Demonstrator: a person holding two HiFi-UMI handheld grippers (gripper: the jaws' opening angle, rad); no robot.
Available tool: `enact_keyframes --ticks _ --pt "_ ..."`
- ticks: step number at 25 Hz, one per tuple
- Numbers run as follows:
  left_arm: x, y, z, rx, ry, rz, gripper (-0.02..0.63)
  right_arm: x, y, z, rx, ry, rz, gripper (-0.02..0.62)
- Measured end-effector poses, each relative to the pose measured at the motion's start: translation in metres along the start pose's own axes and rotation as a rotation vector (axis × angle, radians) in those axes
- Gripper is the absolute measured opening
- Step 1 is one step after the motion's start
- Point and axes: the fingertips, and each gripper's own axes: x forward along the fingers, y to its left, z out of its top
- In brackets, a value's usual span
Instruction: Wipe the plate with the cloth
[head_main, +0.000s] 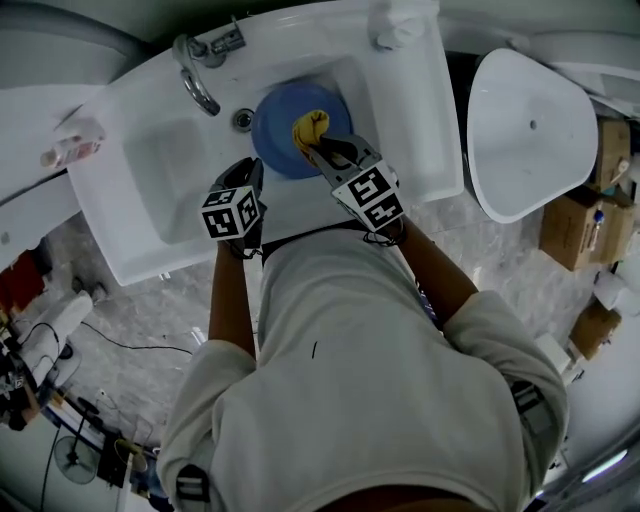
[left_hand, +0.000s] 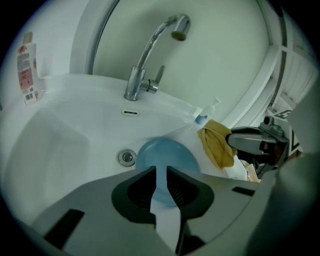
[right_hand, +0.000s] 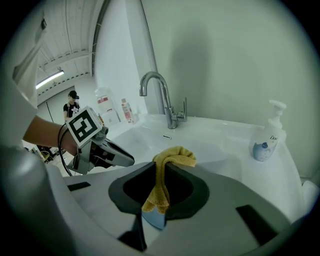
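A round blue plate (head_main: 280, 125) lies in the white sink (head_main: 150, 170) beside the drain. My right gripper (head_main: 318, 142) is shut on a yellow cloth (head_main: 310, 126), which it holds over the plate's right part. In the right gripper view the cloth (right_hand: 167, 170) hangs down between the jaws of my right gripper (right_hand: 161, 167), with the plate (right_hand: 154, 219) below. My left gripper (left_hand: 161, 172) hovers at the near rim of the plate (left_hand: 167, 157); its jaws are nearly together with nothing between them. My left gripper (head_main: 254, 178) sits at the plate's lower left.
A chrome faucet (left_hand: 150, 60) stands behind the sink and the drain (left_hand: 126, 157) is left of the plate. A soap pump bottle (right_hand: 265, 140) is on the counter's right, bottles (head_main: 70, 145) on its left. A white basin (head_main: 520, 130) and cardboard boxes (head_main: 575, 225) lie to the right.
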Motion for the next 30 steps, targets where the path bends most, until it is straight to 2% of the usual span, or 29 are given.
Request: enact_keyframes --ticks 7,12,20,30 --pt "0.043 0.035 -0.016 -0.076 0.084 -0.05 0.067 0.022 0.009 -0.017 0.076 0.052 -0.048 0.054" --pt "0.071 0.05 -0.028 -0.081 0.134 -0.055 0.067 0.029 0.008 -0.028 0.105 0.081 -0.081 0.055" --pt "0.089 0.063 -0.028 -0.112 0.156 -0.043 0.067 0.025 -0.008 -0.038 0.124 0.101 -0.129 0.055" --pt "0.106 0.067 -0.04 -0.167 0.196 -0.065 0.074 0.031 -0.015 -0.038 0.136 0.108 -0.136 0.055"
